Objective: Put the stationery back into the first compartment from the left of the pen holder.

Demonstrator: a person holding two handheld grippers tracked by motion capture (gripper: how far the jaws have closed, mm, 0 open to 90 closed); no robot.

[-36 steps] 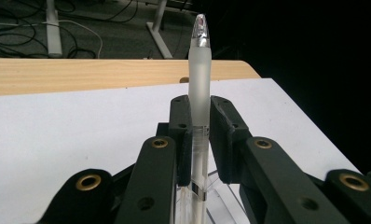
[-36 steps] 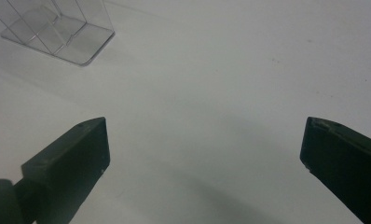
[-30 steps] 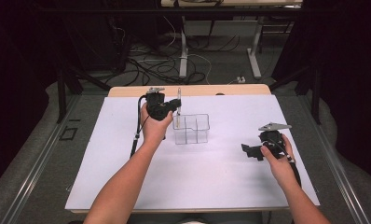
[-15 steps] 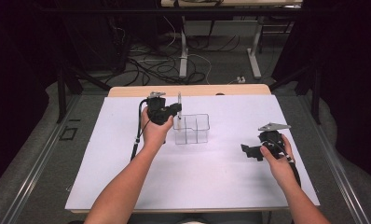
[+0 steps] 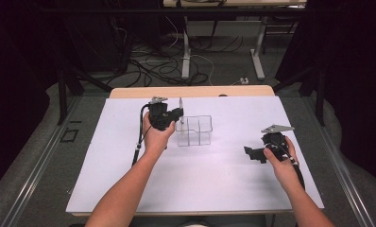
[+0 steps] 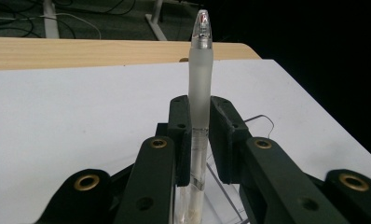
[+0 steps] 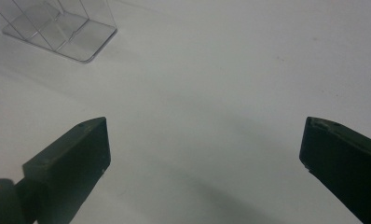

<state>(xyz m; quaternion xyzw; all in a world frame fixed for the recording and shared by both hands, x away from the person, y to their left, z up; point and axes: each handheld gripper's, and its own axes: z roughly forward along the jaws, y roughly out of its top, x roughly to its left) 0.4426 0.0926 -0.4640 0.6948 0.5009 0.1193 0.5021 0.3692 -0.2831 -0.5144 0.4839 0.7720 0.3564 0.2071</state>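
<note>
Since a second ago the left hand has shifted only slightly, carrying its pen a touch closer over the near-left corner of the clear box, while the right hand has kept its place. The bench (image 5: 224,189) is a wide, flat rectangle covered in smooth matte white, with a strip of pale wood showing along its far edge at twelve o'clock. Near its middle stands the clear plastic organizer (image 5: 193,131), a boxy, glossy, see-through tray with thin walls that split it into compartments; its rounded corner also shows at ten o'clock in the right gripper view (image 7: 65,35). The right gripper (image 5: 255,153), hard black plastic with a grey three-cornered plate on top, sits at about four o'clock from the organizer, well apart from it, its fingers (image 7: 76,154) spread wide over bare white surface with nothing between them. The left gripper (image 5: 178,113) is at nine o'clock of the organizer, just beside it. Its blocky black fingers (image 6: 223,135) are clamped on the pen (image 6: 200,93), a slim frosted, translucent cylinder with a clear rounded cap, held upright; the grip falls around mid-barrel, the cap rising well above the fingers and the lower end reaching down towards the organizer's rim.
</note>
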